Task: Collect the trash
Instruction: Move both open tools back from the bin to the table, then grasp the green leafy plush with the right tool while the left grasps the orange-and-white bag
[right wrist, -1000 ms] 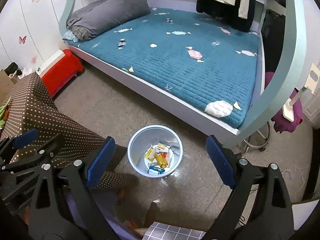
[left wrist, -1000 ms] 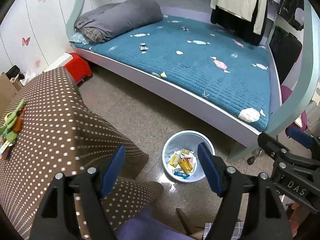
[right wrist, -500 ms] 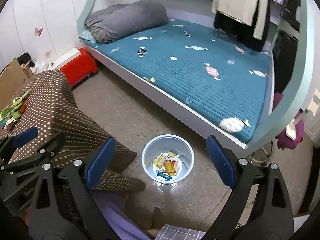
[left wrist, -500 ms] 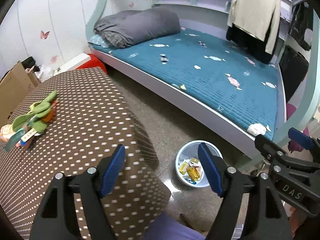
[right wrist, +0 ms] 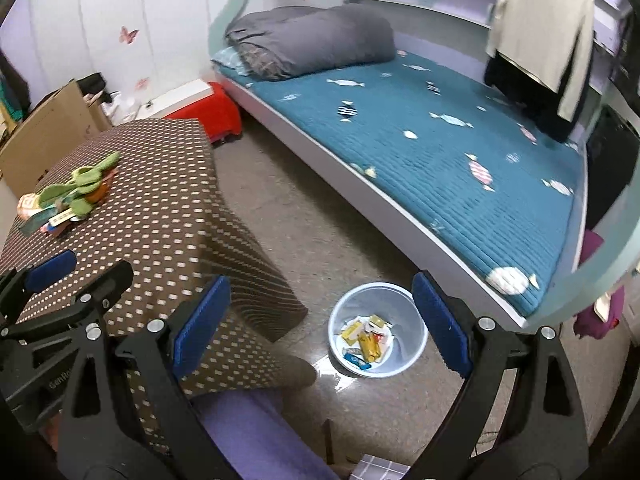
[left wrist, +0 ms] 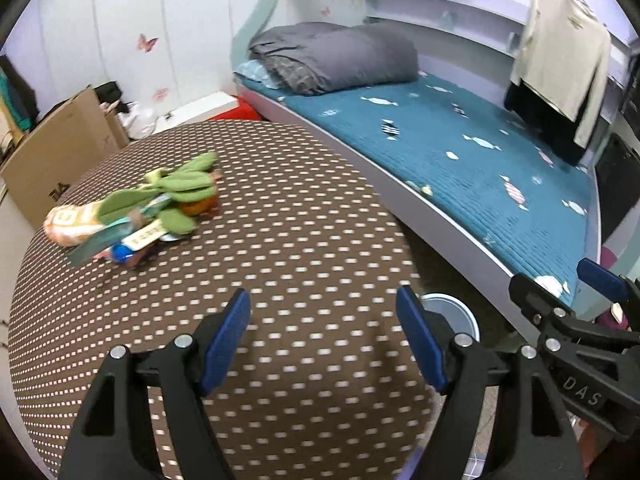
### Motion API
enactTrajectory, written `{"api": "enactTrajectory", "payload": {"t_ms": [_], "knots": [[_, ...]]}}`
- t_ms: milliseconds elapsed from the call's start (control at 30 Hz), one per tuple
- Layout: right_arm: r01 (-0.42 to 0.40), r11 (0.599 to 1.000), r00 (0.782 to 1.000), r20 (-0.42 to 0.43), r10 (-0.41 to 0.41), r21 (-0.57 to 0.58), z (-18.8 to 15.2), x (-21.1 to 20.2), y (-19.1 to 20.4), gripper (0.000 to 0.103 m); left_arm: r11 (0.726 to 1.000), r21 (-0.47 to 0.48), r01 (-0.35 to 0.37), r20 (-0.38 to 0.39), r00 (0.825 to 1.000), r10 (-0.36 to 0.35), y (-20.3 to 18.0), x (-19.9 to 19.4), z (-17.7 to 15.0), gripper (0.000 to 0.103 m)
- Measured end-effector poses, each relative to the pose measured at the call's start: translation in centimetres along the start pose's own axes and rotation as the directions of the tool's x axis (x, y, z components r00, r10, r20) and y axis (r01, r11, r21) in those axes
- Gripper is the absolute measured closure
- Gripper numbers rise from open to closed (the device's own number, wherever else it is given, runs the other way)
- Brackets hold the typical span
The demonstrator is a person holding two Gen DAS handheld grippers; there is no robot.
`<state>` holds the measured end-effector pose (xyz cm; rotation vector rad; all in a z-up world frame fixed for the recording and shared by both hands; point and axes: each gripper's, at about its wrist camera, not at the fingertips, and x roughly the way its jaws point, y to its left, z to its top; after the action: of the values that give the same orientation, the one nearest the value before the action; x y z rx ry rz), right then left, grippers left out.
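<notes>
My left gripper (left wrist: 323,340) has its blue-padded jaws spread wide with nothing between them; in the left wrist view they frame a bare stretch of the brown surface with white dots (left wrist: 304,240). My right gripper (right wrist: 320,322) is likewise wide open and empty, its jaws framing the floor at the lower centre of the right wrist view.

Just inside the right jaw in that view sits the pale blue round plastic bin (right wrist: 378,330) on the speckled floor (right wrist: 304,216), holding yellow, white and blue wrappers (right wrist: 366,342). In the left wrist view only a sliver of the bin's rim shows, behind my right-hand jaw, past the surface's edge.

The trash I can see on the surface is a blurred heap of green, orange and blue packets and wrappers (left wrist: 136,210), at the left centre of the left wrist view, well beyond the jaws. In the right wrist view the same heap lies at the left edge.

Farther out, a bed with a teal quilted mattress (right wrist: 440,148) runs across the upper right, a rolled grey duvet (right wrist: 312,40) at its head. A red box with a white lid (right wrist: 204,110) stands between bed and surface, a cardboard box (left wrist: 56,148) at the left.
</notes>
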<state>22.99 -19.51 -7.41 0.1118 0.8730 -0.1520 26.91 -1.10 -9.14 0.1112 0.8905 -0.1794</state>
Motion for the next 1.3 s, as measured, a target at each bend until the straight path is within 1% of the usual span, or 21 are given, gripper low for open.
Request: {"api": "enactTrajectory", "payload": {"t_ms": [400,467,533,633,700,867,1033,1133,1233,1300], "knots": [[-0.088,0.990,0.996,-0.005,0.088,-0.114,1.9,1.0,7.1,0.013,0.990,-0.118,-0.076,-0.005,0.997,0.076,7.6,-0.7,-0.3,0.027],[-0.098,0.986,0.995,-0.004,0.098,-0.136,2.3,1.0,8.4,0.013,0.985,-0.142,-0.093,-0.007,0.996,0.093,9.0,-0.9,-0.4,0.025],[-0.109,0.982,0.994,0.002,0.111,-0.157,2.9,1.1,9.6,0.013,0.980,-0.168,-0.110,-0.011,0.994,0.110,10.5,-1.1,-0.4,0.021],[-0.145,0.973,0.989,-0.001,0.147,-0.179,3.6,1.4,11.3,0.013,0.969,-0.206,-0.137,-0.010,0.990,0.138,12.7,-1.4,-0.5,0.021],[-0.174,0.966,0.984,-0.009,0.175,-0.193,4.2,1.7,12.3,0.013,0.962,-0.234,-0.141,-0.013,0.990,0.141,14.4,-1.6,-0.4,0.020],[-0.252,0.939,0.967,-0.038,0.250,-0.235,5.9,2.7,15.3,0.013,0.941,-0.300,-0.158,-0.023,0.987,0.159,18.1,-1.7,0.0,0.019],[-0.340,0.901,0.940,-0.088,0.328,-0.271,8.4,3.9,18.6,0.013,0.918,-0.358,-0.173,-0.034,0.984,0.173,21.9,-1.4,0.6,0.018],[-0.381,0.876,0.925,-0.123,0.360,-0.297,9.6,4.8,20.7,0.013,0.905,-0.387,-0.177,-0.041,0.984,0.175,24.1,-1.1,1.3,0.018],[-0.404,0.859,0.914,-0.158,0.373,-0.315,10.6,5.9,22.6,0.013,0.893,-0.414,-0.176,-0.051,0.984,0.171,25.9,-0.6,1.8,0.018],[-0.420,0.847,0.907,-0.187,0.378,-0.326,11.1,6.7,24.0,0.019,0.887,-0.430,-0.169,-0.060,0.985,0.159,26.9,-0.1,2.0,0.018]]}}
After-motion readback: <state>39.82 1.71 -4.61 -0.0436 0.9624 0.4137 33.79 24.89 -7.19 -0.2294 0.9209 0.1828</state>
